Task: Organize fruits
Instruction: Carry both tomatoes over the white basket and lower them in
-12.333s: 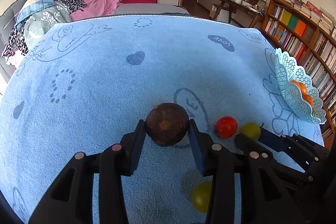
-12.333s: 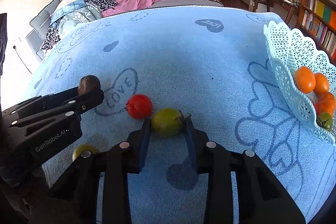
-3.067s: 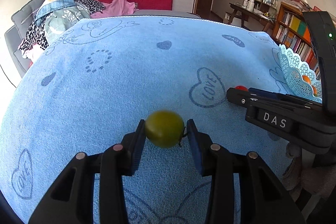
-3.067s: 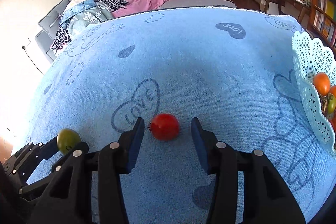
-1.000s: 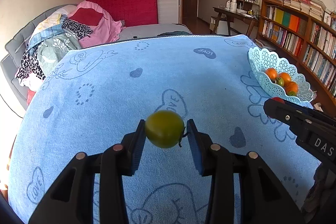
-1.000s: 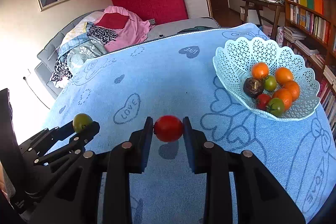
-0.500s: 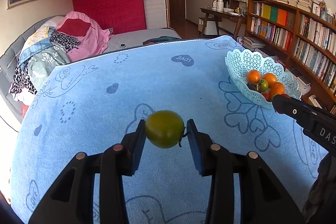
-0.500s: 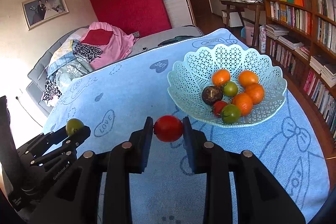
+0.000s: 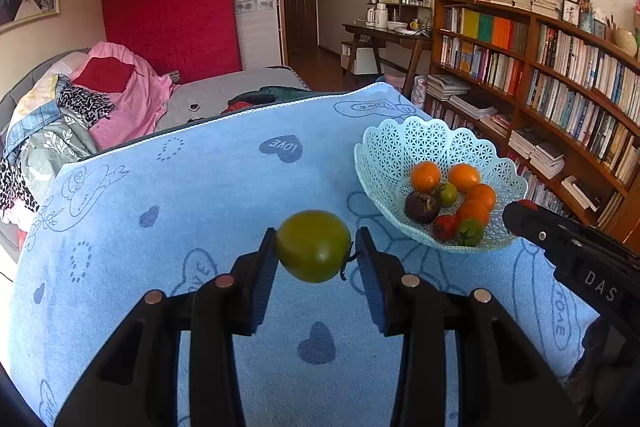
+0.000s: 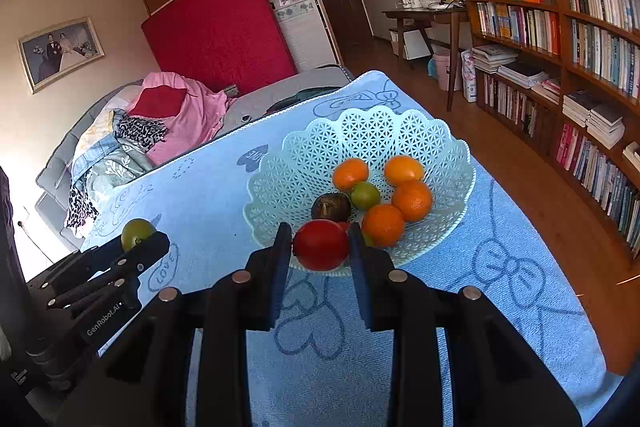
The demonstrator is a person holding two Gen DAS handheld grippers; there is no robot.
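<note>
My left gripper (image 9: pixel 315 255) is shut on a green tomato (image 9: pixel 313 245), carried above the blue cloth (image 9: pixel 168 211) to the left of the pale lace basket (image 9: pixel 400 143). My right gripper (image 10: pixel 320 247) is shut on a red tomato (image 10: pixel 321 243), just at the near rim of the basket (image 10: pixel 280 179). Inside the basket lie several oranges (image 10: pixel 412 200), a small green fruit (image 10: pixel 365 195) and a dark brown fruit (image 10: pixel 331 207). In the right wrist view the left gripper (image 10: pixel 138 241) appears at the left with the green tomato (image 10: pixel 137 231). The right gripper's dark body (image 9: pixel 560 247) shows at the right of the left wrist view.
The blue cloth with heart and LOVE prints covers the table, its far edge (image 9: pixel 240 109) near a bed piled with clothes (image 9: pixel 100 99). A tall bookshelf (image 10: pixel 580 47) runs along the right, with wooden floor (image 10: pixel 540 187) beside the table.
Both grippers have travelled toward the basket with their tomatoes held. The basket now looms larger, and the red tomato has reached its near rim.
</note>
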